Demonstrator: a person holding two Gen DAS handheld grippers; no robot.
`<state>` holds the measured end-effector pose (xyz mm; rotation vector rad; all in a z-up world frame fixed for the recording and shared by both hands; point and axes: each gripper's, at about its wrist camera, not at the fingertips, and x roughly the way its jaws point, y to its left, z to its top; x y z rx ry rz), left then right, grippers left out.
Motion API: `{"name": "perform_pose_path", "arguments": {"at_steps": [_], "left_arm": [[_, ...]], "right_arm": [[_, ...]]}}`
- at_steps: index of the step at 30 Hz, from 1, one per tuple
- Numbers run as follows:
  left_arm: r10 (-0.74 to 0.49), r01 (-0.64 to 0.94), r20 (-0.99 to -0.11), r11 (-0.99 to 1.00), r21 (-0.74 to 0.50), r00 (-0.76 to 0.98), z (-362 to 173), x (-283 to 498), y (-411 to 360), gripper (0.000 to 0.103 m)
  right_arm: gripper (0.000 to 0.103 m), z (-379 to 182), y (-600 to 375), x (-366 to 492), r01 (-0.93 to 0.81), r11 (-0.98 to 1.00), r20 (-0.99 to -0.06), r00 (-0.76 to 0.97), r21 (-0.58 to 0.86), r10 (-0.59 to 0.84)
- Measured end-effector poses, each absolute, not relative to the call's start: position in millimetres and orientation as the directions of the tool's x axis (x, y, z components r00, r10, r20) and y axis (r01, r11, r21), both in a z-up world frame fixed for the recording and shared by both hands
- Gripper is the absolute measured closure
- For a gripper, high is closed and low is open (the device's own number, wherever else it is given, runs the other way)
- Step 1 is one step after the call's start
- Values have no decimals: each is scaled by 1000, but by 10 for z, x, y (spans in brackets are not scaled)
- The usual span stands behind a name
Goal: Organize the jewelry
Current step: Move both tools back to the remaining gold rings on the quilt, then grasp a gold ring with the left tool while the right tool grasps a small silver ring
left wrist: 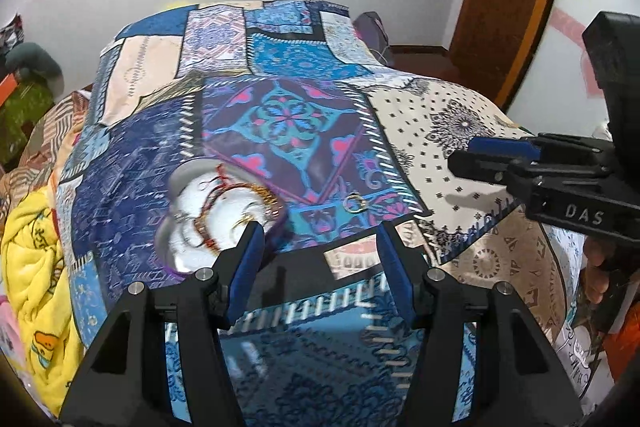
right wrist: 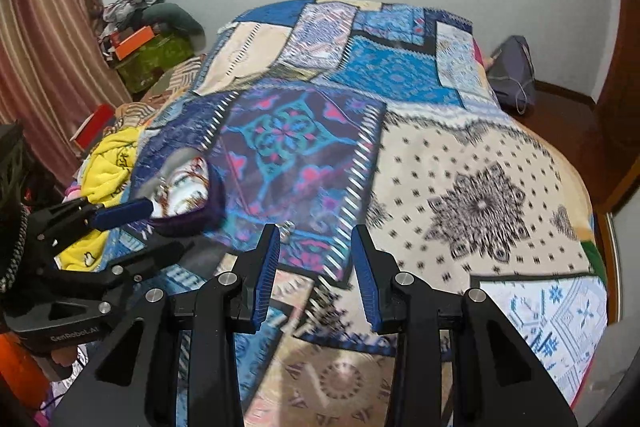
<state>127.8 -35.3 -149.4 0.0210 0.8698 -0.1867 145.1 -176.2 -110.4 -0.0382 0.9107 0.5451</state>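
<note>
Through the left wrist camera, my left tongs (left wrist: 320, 239) were spread wide above the patchwork quilt (left wrist: 460, 131) that covered the bed, with nothing between the blue pads (left wrist: 250, 259). The box (left wrist: 218, 215), a round white-lined jewelry case with a purple rim, lay open on the quilt, and the tip of my left-hand pad overlapped its near edge; I could not tell whether they touched. Inside the box sat a tangle of red thread, beads and gold-coloured pieces, blurred by motion. A small ring (left wrist: 354, 203) lay on the quilt just beside the box, on the side away from the yellow blanket (left wrist: 30, 267), between my two pads as seen from above. My right tongs (left wrist: 472, 157) reached in from beyond the ring, seen side-on, so I could not tell their gap from there.

Through the right wrist camera, my right tongs (right wrist: 316, 247) were spread, empty, over the quilt (right wrist: 480, 187). The ring (right wrist: 287, 226) showed as a blurred glint just beside the tip of one pad. The box (right wrist: 188, 195) lay near the ring, toward the yellow blanket (right wrist: 106, 167). My left tongs (right wrist: 156, 219) came in beside the box, one pad (right wrist: 122, 213) across its near rim.
</note>
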Motion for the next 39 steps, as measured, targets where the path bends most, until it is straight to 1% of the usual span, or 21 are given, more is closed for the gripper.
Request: {"name": "perform_pose_path", "arguments": {"at_steps": [5, 6, 8, 10, 12, 16, 20, 23, 27, 29, 30, 31, 36, 37, 39], "left_arm": [[-187, 217, -774, 974, -65, 605, -1582, 1357, -504, 46], [-190, 226, -776, 972, -64, 601, -1605, 1377, -535, 48], [-202, 242, -784, 968, -68, 586, -1660, 1421, -596, 54], [-226, 256, -797, 962, -92, 561, -1733, 1495, -636, 64], [-245, 260, -810, 958, -119, 533, -1811, 1567, -659, 70], [-252, 244, -835, 959, -146, 490, -1967, 1723, -666, 71], [-233, 221, -850, 965, -142, 473, -2078, 1857, -650, 71], [-233, 213, -849, 966, -146, 474, -2100, 1923, -637, 71], [-205, 196, -843, 973, -121, 498, -2127, 1977, -681, 71], [-179, 200, -840, 976, -86, 512, -2151, 1984, -751, 74], [-162, 205, -839, 977, -61, 519, -2156, 1985, -790, 77], [-157, 211, -839, 976, -52, 521, -2161, 1989, -815, 82], [-169, 210, -840, 975, -68, 515, -2166, 2012, -785, 86], [-172, 211, -840, 975, -70, 515, -2164, 2014, -781, 96], [-179, 213, -839, 974, -76, 514, -2147, 1999, -781, 97]], "right_arm": [[69, -1222, -1867, 1448, -447, 871, -773, 473, 204, 423], [69, -1240, -1881, 1448, -445, 872, -776, 470, 203, 421], [69, -1272, -1902, 1453, -445, 872, -780, 465, 203, 419], [69, -1289, -1916, 1461, -444, 873, -782, 464, 201, 416], [69, -1306, -1940, 1476, -442, 874, -782, 464, 203, 416], [69, -1330, -1996, 1500, -434, 875, -779, 463, 216, 422], [69, -1360, -2027, 1532, -428, 875, -779, 460, 225, 425], [69, -1390, -2052, 1565, -424, 876, -781, 455, 232, 427], [69, -1447, -2059, 1584, -422, 873, -785, 443, 244, 433], [69, -1471, -2045, 1591, -420, 872, -787, 436, 251, 437], [69, -1478, -2034, 1597, -420, 871, -787, 432, 256, 440], [69, -1479, -2027, 1600, -422, 869, -786, 430, 259, 444], [69, -1435, -2003, 1584, -436, 862, -777, 436, 258, 453], [69, -1424, -2002, 1577, -438, 862, -776, 438, 256, 453], [69, -1408, -1995, 1583, -440, 861, -775, 440, 255, 454]]}}
